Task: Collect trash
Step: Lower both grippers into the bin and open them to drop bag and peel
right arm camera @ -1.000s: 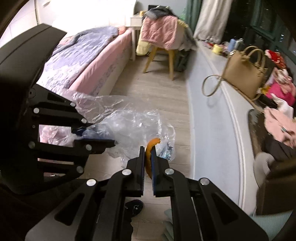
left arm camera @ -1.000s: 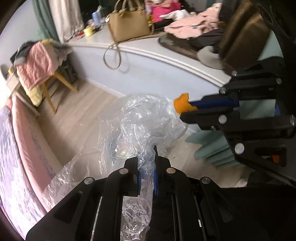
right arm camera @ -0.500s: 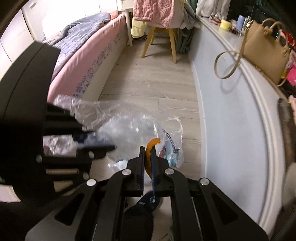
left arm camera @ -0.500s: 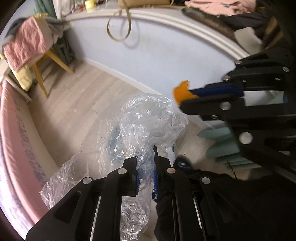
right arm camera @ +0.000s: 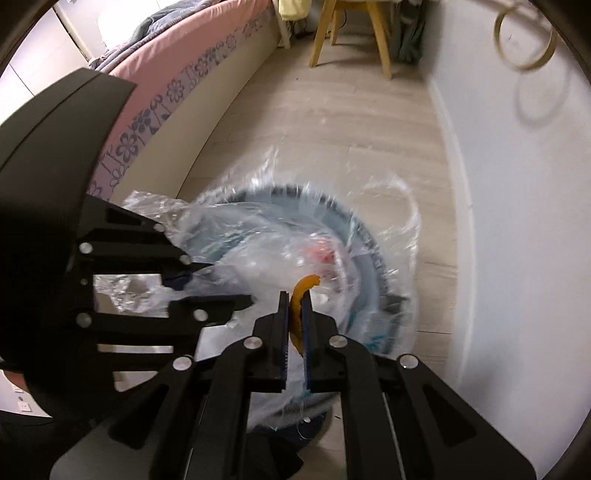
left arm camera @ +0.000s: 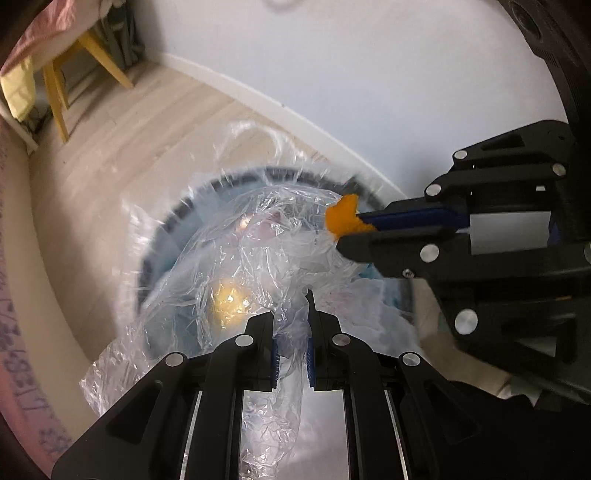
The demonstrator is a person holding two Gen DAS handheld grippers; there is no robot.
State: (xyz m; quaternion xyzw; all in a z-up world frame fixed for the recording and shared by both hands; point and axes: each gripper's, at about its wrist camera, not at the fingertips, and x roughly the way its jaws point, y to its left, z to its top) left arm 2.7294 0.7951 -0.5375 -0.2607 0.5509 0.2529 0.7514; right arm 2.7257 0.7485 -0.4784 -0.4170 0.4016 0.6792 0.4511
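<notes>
Your left gripper (left arm camera: 291, 325) points steeply down, its jaws closed narrowly on a gathered fold of the clear plastic bag (left arm camera: 258, 258), which billows out ahead of the blue pads and trails back between the gripper's arms. Your right gripper (right arm camera: 294, 317) comes in just beside it, jaws pinched on a small orange peel (right arm camera: 301, 295); from the left wrist view the peel (left arm camera: 345, 218) sticks out past the jaw tips at the bag's upper right edge, touching or nearly touching the film. Below both grippers, seen through the plastic, stands a round blue-grey bin (right arm camera: 365, 240) with a dark slotted rim, on the pale wooden floor (right arm camera: 332, 122); the bag hangs over its mouth, though motion blur leaves it unclear whether the film touches the rim. Inside the bag you can make out a yellowish object (left arm camera: 229, 299) and a reddish one (right arm camera: 323, 254), both too blurred to identify. The bin sits close to the white wall (right arm camera: 517, 221) on your right, with a pink bed (right arm camera: 177, 74) with a flower-patterned edge to your left. A yellow-legged wooden chair (right arm camera: 351, 33) stands farther along the floor, and a tan strap loop (right arm camera: 524, 40) hangs against the wall above.
</notes>
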